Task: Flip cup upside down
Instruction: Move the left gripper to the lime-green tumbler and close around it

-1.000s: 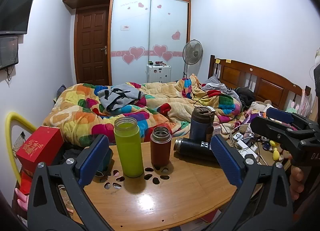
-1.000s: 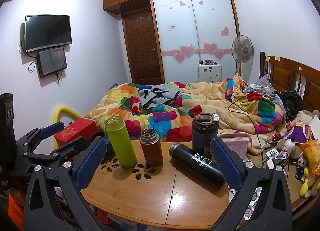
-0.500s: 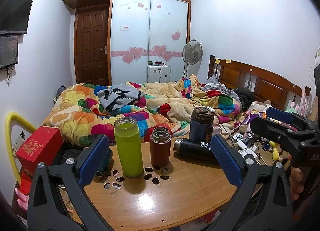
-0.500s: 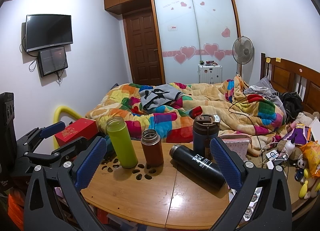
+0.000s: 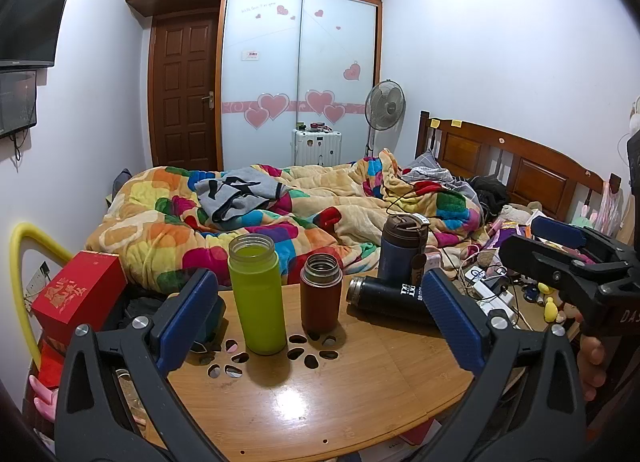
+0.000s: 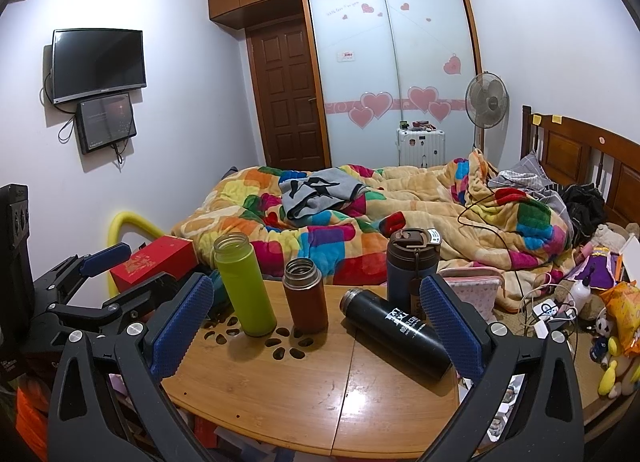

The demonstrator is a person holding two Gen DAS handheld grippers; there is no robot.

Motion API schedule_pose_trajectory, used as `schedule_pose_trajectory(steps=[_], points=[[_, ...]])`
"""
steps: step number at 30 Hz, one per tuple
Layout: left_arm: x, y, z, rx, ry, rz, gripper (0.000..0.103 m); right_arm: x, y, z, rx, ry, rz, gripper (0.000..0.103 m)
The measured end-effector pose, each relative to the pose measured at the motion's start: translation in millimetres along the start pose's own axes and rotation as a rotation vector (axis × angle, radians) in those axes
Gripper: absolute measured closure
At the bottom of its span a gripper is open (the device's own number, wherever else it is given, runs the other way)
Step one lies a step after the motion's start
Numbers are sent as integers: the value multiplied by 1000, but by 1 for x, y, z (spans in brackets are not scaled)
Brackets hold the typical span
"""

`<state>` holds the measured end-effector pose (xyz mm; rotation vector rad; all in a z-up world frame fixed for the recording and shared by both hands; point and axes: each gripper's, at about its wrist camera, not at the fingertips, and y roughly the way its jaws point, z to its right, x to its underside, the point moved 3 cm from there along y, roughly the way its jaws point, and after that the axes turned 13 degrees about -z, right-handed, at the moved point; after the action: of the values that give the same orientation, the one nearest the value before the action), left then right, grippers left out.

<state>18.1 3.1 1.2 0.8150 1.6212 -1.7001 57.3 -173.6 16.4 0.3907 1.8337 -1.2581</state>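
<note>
On the round wooden table [image 5: 320,402] [image 6: 280,382] stand a green cup [image 5: 258,294] [image 6: 244,286] and a brown cup [image 5: 321,294] [image 6: 306,296], both upright with open mouths. A black flask [image 5: 384,296] [image 6: 396,336] lies on its side. A dark blue lidded flask [image 5: 402,248] [image 6: 412,266] stands behind it. My left gripper [image 5: 320,320] is open and empty, short of the cups. My right gripper [image 6: 316,326] is open and empty, level with the brown cup and black flask. Each gripper shows in the other's view: the right one [image 5: 568,258], the left one [image 6: 96,286].
A bed with a colourful quilt [image 5: 280,213] lies behind the table. A red box [image 5: 80,294] and a yellow tube [image 5: 24,262] are at the left. Cables, chargers and toys [image 6: 560,310] clutter the right side.
Nothing on the table has moved. Both grippers stay open; the right view has shifted only slightly.
</note>
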Motion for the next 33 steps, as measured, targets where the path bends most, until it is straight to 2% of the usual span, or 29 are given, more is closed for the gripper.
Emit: schedule_pose_trajectory(steps=[7,12,18,25,26,33], points=[[1,1,-2,-8,-2,0,0,-2,3,-5,1,-2,-4,0],[2,21,-16,5,-33,-25,0,0,9,-2,0,4,-16,0],[5,95,-51,-13,-112,-157,0,5,25,13,4,25,-55,0],[10,162,-77,-15,-175,-215,0,15,44,28,10,46,-110,0],[9,168,-79,-15,-182,-211,2,17,47,30,10,51,-120,0],[0,186,-83,-29,-187,-206,38,28,70,36,-6,72,-192,0]])
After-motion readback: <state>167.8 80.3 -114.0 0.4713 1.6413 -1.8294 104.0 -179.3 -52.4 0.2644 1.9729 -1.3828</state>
